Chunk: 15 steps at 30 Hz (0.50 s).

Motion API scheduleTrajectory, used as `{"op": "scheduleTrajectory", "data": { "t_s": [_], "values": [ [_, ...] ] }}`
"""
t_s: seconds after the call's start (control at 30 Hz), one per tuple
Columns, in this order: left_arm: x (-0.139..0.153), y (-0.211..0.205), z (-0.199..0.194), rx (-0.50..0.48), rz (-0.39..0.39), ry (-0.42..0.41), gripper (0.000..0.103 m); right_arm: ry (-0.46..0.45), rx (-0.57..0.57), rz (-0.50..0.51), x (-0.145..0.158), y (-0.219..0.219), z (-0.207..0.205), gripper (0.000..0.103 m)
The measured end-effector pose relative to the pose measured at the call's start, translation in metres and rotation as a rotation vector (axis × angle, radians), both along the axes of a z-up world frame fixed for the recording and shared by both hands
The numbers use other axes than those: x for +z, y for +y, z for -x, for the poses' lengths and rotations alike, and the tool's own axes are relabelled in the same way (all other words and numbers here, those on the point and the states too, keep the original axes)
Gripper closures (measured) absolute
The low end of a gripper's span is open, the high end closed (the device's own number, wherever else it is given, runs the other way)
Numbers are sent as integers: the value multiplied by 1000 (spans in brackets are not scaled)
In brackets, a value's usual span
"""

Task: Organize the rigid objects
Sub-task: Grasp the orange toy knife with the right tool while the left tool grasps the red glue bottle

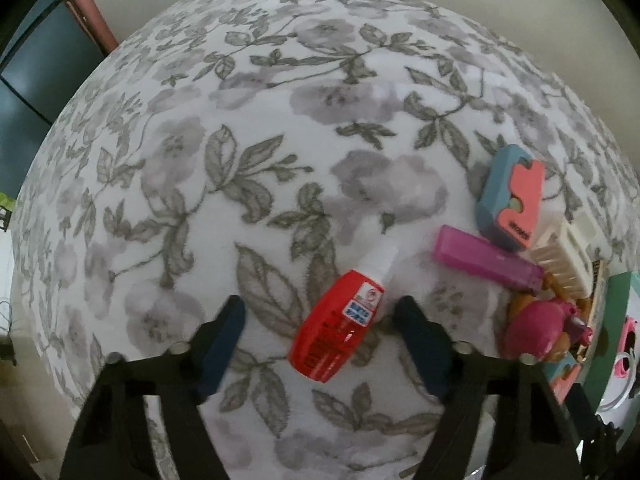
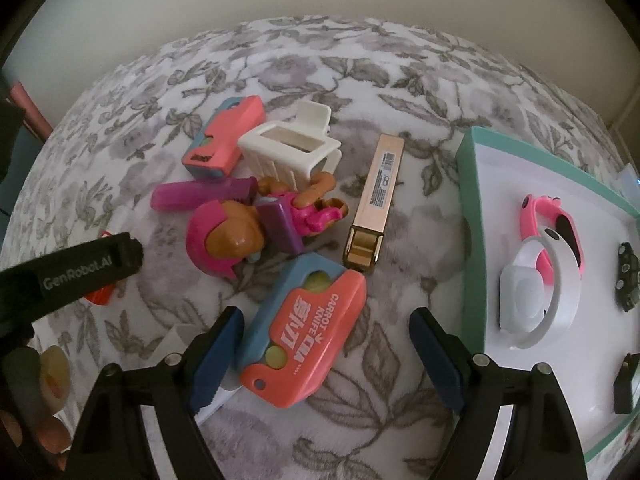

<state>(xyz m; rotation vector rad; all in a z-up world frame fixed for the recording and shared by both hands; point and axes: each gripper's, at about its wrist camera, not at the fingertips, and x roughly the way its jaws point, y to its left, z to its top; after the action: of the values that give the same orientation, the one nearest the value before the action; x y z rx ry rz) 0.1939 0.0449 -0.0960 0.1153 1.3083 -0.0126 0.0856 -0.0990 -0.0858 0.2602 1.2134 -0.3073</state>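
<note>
In the left wrist view my left gripper (image 1: 320,316) is open, its fingers on either side of a red bottle with a white cap (image 1: 340,320) lying on the floral cloth. In the right wrist view my right gripper (image 2: 326,328) is open around a coral and blue carrot knife toy (image 2: 308,336). Behind it lie a gold stapler (image 2: 374,204), a pink and brown toy figure (image 2: 240,232), a purple tube (image 2: 200,194), a white hair claw (image 2: 292,148) and a second carrot knife (image 2: 224,140).
A teal-rimmed white box (image 2: 472,216) at the right holds a pink band (image 2: 560,224), a white band (image 2: 532,300) and small dark items. The left gripper's black body (image 2: 68,276) shows at the left. A cream wall lies beyond the bed's far edge.
</note>
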Motion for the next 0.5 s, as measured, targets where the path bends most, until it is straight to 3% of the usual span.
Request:
{"op": "scheduleTrajectory", "data": {
  "t_s": [0.13, 0.37, 0.5],
  "values": [
    [1, -7, 1, -18, -19, -14, 42, 3, 23, 27, 1, 0, 1, 26],
    [3, -24, 4, -52, -1, -8, 70, -4, -11, 21, 5, -11, 9, 50],
    [2, -34, 11, -60, -16, -13, 71, -11, -8, 15, 6, -14, 12, 53]
  ]
}}
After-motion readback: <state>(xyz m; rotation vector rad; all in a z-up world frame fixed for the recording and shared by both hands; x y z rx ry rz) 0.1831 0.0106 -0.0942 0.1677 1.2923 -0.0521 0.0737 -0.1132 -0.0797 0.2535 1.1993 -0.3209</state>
